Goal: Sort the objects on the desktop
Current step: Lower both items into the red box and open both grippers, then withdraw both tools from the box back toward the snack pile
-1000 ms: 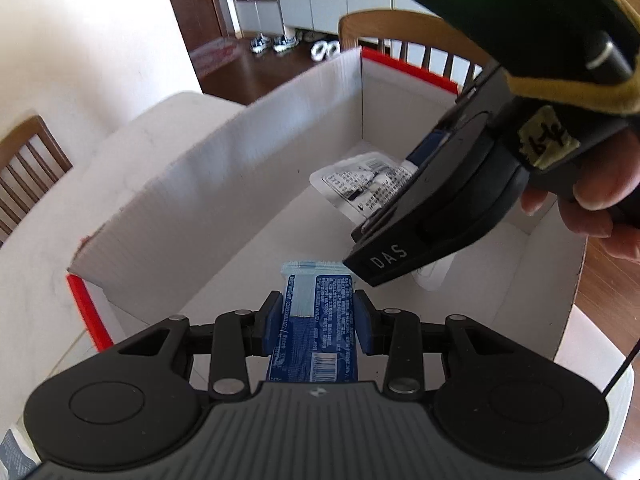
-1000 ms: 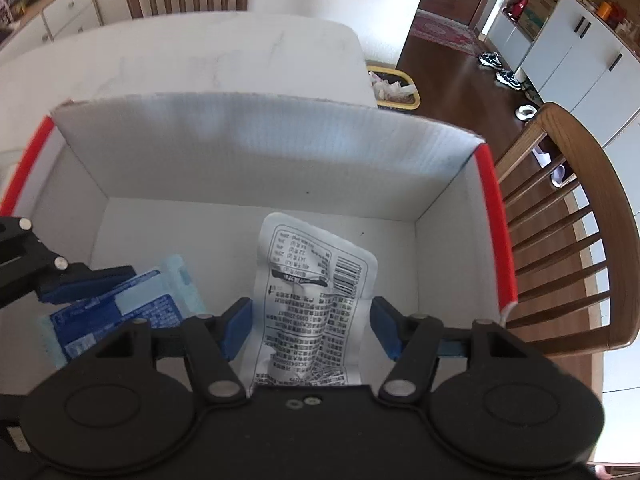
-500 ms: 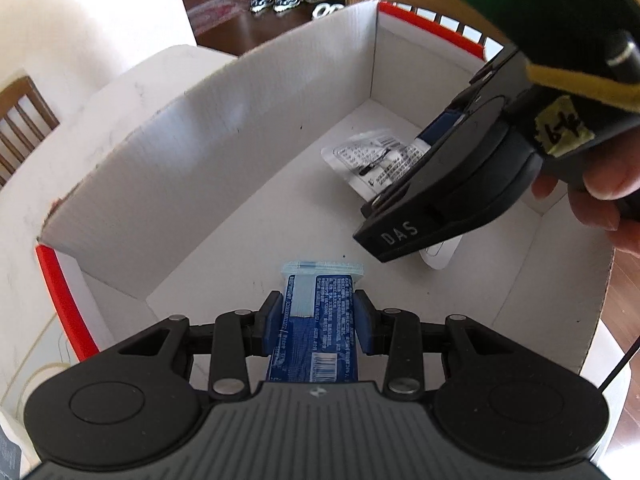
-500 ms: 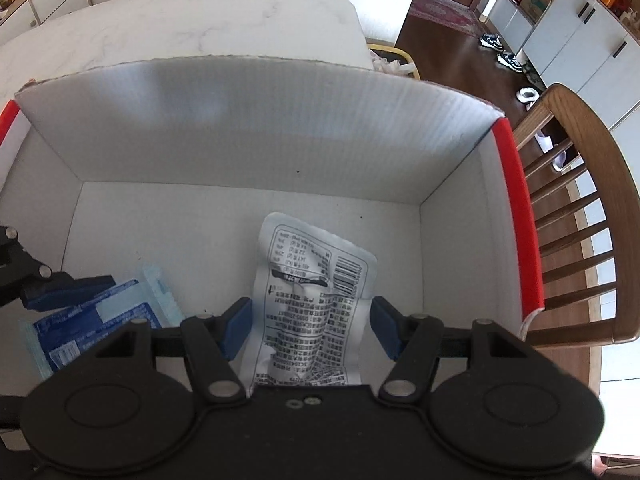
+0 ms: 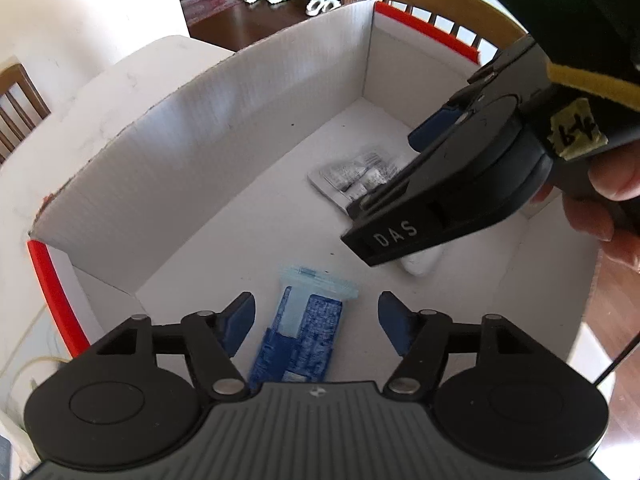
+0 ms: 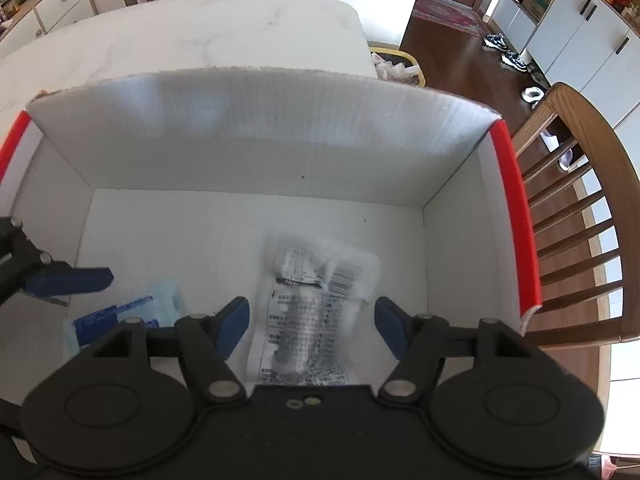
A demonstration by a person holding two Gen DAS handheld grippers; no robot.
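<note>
1. Two packets lie on the floor of the white cardboard box (image 6: 256, 136), one under each gripper; both appear already released, so the coming move is likely a lift straight out.
2. Left gripper (image 5: 316, 320): its fingers (image 5: 240, 316) are opening and stand clear of the blue packet (image 5: 304, 336) on both sides. The packet lies between them, its long axis running away from the camera, along the way the fingers point.
3. Right gripper (image 6: 312, 320): its fingers (image 6: 234, 320) are opening too, wide of the white printed sachet (image 6: 316, 312), which sits between them untouched, long axis likewise pointing away.
4. Each hand is nearer its own packet; the two packets lie apart on the box floor.
5. Room: the grippers are close beside each other inside the box, with the red-edged walls (image 6: 516, 216) just outside them. Upward is open; sideways is cramped.
</note>
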